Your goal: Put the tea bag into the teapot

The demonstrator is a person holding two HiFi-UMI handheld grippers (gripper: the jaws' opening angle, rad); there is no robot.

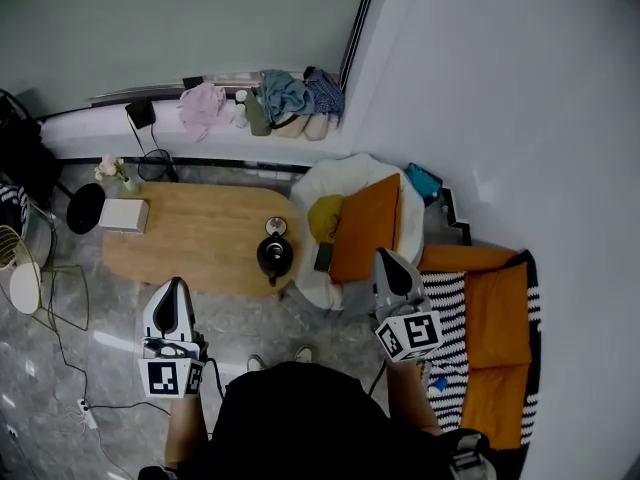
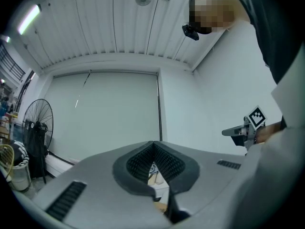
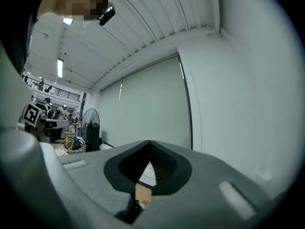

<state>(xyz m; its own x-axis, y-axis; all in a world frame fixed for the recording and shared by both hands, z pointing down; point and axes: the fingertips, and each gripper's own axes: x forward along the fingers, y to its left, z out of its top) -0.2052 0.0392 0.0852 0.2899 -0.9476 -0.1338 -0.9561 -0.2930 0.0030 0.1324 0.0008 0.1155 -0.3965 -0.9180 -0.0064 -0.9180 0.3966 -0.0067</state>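
- The white box (image 1: 124, 214) lies at the left end of the wooden table (image 1: 200, 243). We cannot read any marking on it.
- The left gripper (image 1: 176, 286) hangs in front of the table's near edge, apart from it. In the left gripper view its jaws meet at the tips. Only a sliver of the scene shows through the gap below them, and we see nothing clamped there.
- The teapot (image 1: 275, 257) is black and stands upright near the table's right end, close to the near edge. A small round item (image 1: 276, 226) sits just behind it; we cannot tell what it is.
- We cannot make out the tea bag in any view.
- The right gripper (image 1: 390, 258) hangs to the right of the table, over the orange cushion (image 1: 365, 228). In the right gripper view its jaws are together at the tips. A tan strip shows through the gap, too narrow to identify.
- Our own body cuts off the lower part of both arms in the head view.
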